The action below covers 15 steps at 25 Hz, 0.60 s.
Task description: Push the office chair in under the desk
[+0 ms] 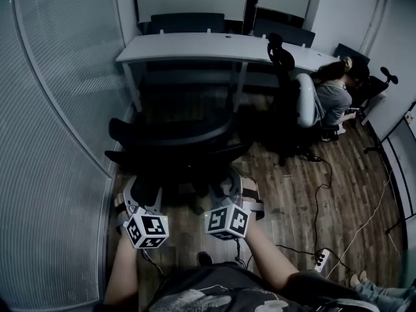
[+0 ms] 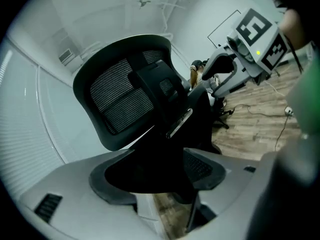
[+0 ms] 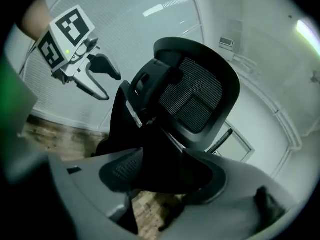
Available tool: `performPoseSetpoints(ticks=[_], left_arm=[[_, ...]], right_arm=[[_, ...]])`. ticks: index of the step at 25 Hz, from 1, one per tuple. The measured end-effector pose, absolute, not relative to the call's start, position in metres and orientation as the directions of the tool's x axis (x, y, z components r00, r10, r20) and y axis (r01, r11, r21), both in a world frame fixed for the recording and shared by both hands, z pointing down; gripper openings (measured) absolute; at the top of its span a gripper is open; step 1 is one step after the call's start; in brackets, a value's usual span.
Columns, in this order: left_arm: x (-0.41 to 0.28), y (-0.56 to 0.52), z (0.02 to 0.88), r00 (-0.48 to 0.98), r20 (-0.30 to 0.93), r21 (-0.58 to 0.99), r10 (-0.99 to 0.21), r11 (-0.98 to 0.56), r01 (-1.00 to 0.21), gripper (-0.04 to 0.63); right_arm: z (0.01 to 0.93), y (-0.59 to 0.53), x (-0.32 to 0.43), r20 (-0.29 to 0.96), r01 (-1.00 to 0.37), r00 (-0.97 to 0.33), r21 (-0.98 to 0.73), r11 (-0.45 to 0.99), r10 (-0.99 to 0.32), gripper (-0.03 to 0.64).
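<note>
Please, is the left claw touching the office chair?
Cannot tell: in the left gripper view the left claw stands wide around the office chair, and darkness hides any gap.

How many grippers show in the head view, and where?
2. The left gripper is at the back of the office chair, left side; the right gripper at its right side.

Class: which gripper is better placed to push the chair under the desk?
Neither clearly: left gripper and right gripper both sit behind the office chair, jaws open around its back, facing the desk. Pushing with both probably keeps it straight.
</note>
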<state>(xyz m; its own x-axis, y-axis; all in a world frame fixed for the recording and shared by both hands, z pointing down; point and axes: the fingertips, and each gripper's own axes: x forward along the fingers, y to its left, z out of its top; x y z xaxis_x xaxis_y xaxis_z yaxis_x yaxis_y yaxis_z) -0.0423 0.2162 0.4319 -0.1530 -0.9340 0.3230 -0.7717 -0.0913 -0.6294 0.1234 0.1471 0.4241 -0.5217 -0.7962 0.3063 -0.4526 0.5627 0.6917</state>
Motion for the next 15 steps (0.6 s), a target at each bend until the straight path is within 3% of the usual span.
performPoseSetpoints(ticks=[15], left_arm=[[-0.105,0.184,0.438,-0.362,0.323,-0.845,-0.874,-0.094,-0.527,0.295]], right_arm=[[0.434,0.081,0.127,0.234,-0.286,-0.435,0.88,0.379,-0.869,0.253]])
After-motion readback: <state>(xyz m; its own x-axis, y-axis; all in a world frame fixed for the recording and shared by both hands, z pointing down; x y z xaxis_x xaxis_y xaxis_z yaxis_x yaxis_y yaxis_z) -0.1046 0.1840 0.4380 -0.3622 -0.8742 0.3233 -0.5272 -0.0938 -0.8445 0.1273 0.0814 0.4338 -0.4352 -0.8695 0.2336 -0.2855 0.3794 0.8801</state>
